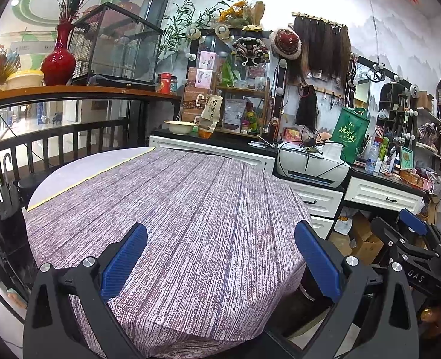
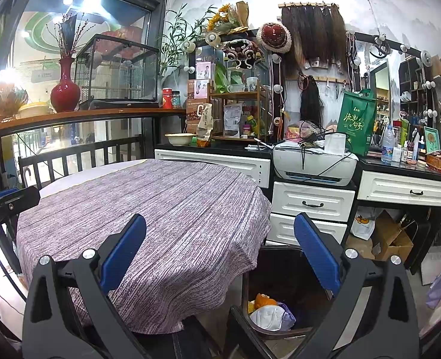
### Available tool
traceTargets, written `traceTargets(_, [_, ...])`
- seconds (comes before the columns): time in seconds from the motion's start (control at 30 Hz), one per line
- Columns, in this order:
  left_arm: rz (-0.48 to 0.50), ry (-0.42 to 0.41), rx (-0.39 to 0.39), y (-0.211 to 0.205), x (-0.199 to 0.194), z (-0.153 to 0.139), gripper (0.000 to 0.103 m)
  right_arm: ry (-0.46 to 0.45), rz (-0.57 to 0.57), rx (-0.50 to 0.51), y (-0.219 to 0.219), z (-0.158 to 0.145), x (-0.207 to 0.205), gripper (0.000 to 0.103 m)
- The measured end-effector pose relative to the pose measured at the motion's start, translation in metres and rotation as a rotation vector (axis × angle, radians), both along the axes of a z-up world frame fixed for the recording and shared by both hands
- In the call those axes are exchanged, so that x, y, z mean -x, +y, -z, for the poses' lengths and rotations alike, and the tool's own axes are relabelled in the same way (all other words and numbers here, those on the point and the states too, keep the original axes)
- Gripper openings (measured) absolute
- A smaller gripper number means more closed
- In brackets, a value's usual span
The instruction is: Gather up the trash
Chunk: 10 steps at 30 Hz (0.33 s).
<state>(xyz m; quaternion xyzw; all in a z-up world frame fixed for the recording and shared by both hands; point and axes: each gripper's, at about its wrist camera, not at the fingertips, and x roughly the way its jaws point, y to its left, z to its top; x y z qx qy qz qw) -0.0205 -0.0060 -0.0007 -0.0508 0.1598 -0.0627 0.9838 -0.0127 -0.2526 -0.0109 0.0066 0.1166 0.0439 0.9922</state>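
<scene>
A black trash bin stands on the floor beside the round table, which wears a purple striped cloth. Inside the bin lie a white face mask, an orange scrap and some purple material. My right gripper hovers over the table's near right edge and the bin, open, with nothing between its blue pads. My left gripper hangs open above the table's near edge, also holding nothing. The right gripper shows at the right of the left wrist view. No trash shows on the cloth.
White drawer cabinets with a printer stand behind the table. A green bag, bottles and clutter crowd the black counter. Cardboard boxes sit on the floor to the right. A black railing runs at left.
</scene>
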Motion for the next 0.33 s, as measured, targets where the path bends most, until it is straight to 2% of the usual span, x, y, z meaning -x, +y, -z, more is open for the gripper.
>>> traceTargets(0.33, [0.004,0.019,-0.004,-0.0017,-0.0013,0.0022,0.098,0.003,-0.002,0.003,0.0000,-0.0001,-0.0002,0.097])
